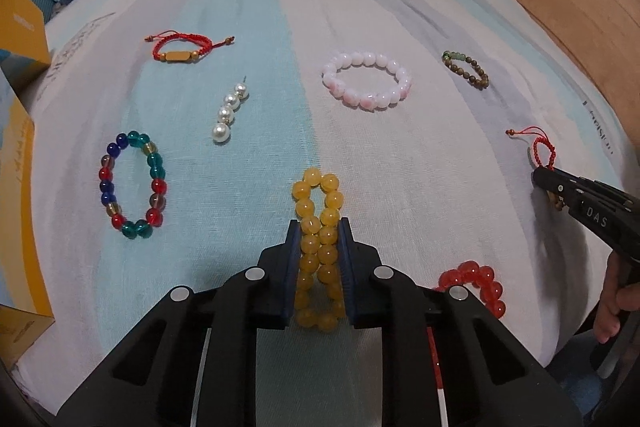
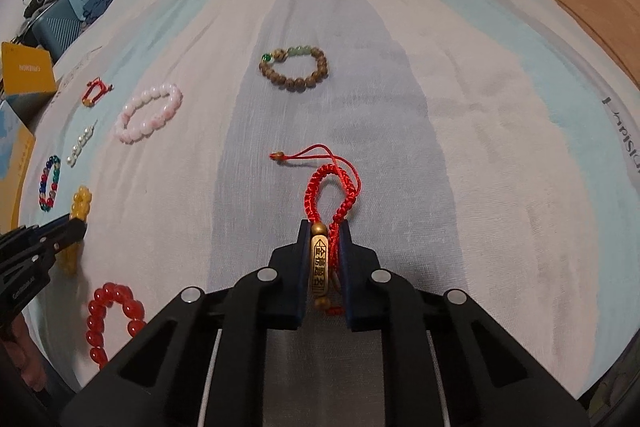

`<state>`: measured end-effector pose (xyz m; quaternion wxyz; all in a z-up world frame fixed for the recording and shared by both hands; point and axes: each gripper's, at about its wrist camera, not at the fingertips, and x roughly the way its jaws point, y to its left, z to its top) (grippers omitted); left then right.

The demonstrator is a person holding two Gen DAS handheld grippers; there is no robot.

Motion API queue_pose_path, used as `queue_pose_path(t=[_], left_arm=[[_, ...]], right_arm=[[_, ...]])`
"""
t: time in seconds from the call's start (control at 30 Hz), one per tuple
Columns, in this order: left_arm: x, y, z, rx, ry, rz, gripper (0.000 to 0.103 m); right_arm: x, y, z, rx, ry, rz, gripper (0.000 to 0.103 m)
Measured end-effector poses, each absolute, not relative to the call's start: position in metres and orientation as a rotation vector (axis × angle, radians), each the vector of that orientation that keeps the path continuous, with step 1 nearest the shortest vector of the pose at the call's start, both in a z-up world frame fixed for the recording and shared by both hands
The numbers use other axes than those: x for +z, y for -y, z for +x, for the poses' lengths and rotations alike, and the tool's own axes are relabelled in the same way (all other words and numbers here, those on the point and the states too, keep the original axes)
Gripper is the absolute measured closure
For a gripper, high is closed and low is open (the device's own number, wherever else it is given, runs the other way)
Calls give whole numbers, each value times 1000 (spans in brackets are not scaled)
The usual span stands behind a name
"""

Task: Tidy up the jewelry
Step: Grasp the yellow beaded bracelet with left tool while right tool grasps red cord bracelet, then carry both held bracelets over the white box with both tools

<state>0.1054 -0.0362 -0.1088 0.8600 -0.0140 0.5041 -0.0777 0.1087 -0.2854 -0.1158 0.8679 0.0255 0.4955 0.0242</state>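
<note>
In the left wrist view my left gripper (image 1: 320,227) is shut on a yellow bead bracelet (image 1: 319,211), squeezed into a long loop between the blue pads. In the right wrist view my right gripper (image 2: 326,227) is shut on a red cord bracelet (image 2: 329,187) with a brass bar charm (image 2: 320,267) between the pads. Both bracelets rest on the striped bedsheet (image 1: 420,167). The right gripper (image 1: 538,177) also shows at the right edge of the left wrist view, with the red cord bracelet (image 1: 542,147) sticking out of it. The left gripper (image 2: 78,227) and yellow bracelet (image 2: 81,203) show at the left of the right wrist view.
Other jewelry lies on the sheet: a multicoloured bead bracelet (image 1: 133,185), a pearl strand (image 1: 229,115), a second red cord bracelet (image 1: 182,49), a pink bead bracelet (image 1: 366,81), a brown bead bracelet (image 2: 294,67), a red bead bracelet (image 2: 110,319). Yellow boxes (image 1: 18,27) stand at the left.
</note>
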Motion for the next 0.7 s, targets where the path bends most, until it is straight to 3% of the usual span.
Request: queue_pose_path(t=[0.1,0.17,0.7], left_arm=[[-107,38,103,-159,-1055,-28,86],[-105,39,101,-157,-1049,-24,95],[-86,30,89,-158,-1031,-36,95]], right_arm=[[-115,284,109,56,-1038,70,91],[-113,283,108,57,-1032,74,91],[-99,285,96,37,-995,121,91]])
